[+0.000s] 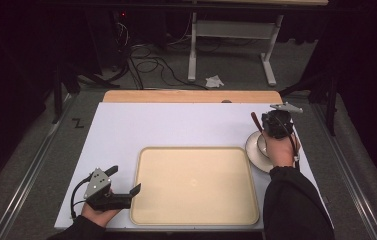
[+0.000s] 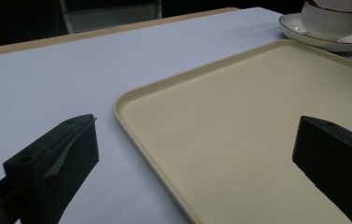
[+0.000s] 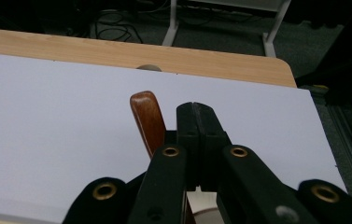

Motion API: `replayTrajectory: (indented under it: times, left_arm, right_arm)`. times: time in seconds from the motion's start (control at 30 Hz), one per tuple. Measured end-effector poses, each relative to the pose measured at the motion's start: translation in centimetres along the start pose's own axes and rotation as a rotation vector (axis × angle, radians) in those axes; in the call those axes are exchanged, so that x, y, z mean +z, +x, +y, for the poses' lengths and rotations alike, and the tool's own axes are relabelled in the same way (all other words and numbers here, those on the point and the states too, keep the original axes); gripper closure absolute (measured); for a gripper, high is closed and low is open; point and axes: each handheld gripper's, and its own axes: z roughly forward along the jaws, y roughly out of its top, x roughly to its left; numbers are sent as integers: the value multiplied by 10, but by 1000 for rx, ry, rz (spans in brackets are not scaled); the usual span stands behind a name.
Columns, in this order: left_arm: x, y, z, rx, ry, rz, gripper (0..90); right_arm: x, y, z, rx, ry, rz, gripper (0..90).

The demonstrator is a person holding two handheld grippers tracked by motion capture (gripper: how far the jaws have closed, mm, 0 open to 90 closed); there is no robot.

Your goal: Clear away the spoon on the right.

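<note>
A wide cream tray [image 1: 194, 186] lies at the table's near middle, with nothing on it. My left gripper [image 1: 125, 180] hovers open by the tray's left edge [image 2: 131, 100], one jaw over the white mat and one over the tray. A white cup [image 2: 334, 16] sits on a white saucer [image 1: 255, 151] just right of the tray's far corner. My right gripper [image 1: 275, 122] is above the cup with its jaws pressed together [image 3: 197, 112]. A brown wooden handle [image 3: 146, 116] slants up past the left jaw from beneath it; its lower end is hidden.
The white mat [image 1: 176, 125] covers the wooden tabletop [image 1: 191, 96], and a bare strip of wood shows along the far edge. Beyond the table are a white stand's legs [image 1: 192, 55], cables and a crumpled paper [image 1: 214, 81] on the floor.
</note>
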Motion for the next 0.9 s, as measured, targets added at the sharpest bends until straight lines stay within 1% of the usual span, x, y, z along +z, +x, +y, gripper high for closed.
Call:
replayTrajectory:
  times: [0.07, 0.17, 0.23, 0.47, 0.5, 0.6, 0.63, 0.67, 0.77, 0.83, 0.87, 0.9]
  left_arm:
    - [0, 0, 0, -2, 0, 0, 10]
    - [-1, 0, 0, 1, 0, 3, 10]
    - [-1, 0, 0, 0, -2, 5, 10]
    - [0, 0, 0, 1, 1, 4, 10]
    - [-1, 0, 0, 1, 1, 4, 9]
    - [-1, 0, 0, 3, 1, 5, 10]
    - [0, 0, 0, 5, 1, 4, 10]
    - [0, -1, 0, 7, 2, 3, 10]
    - [0, -1, 0, 6, -3, 1, 10]
    - [1, -2, 0, 7, -2, 1, 10]
    - [0, -2, 0, 7, -3, 1, 10]
    - [0, -3, 1, 8, -3, 1, 10]
  right_arm:
    - [4, 0, 5, 4, 12, -1, 900]
    - [9, 0, 7, 21, 28, -6, 900]
    - [12, 1, 8, 21, 41, -4, 900]
    - [18, 8, 5, 5, 78, 38, 900]
    - [17, 12, 3, -1, 76, 53, 900]
    - [15, 18, 0, -28, 78, 77, 900]
    - [15, 18, 0, -28, 78, 77, 900]
    - [14, 21, -1, -32, 77, 85, 900]
    - [7, 29, -5, -67, 83, 113, 900]
    - [3, 33, -7, -82, 86, 135, 900]
    - [1, 35, -8, -88, 85, 144, 900]
    - [-3, 37, -9, -100, 74, 148, 900]
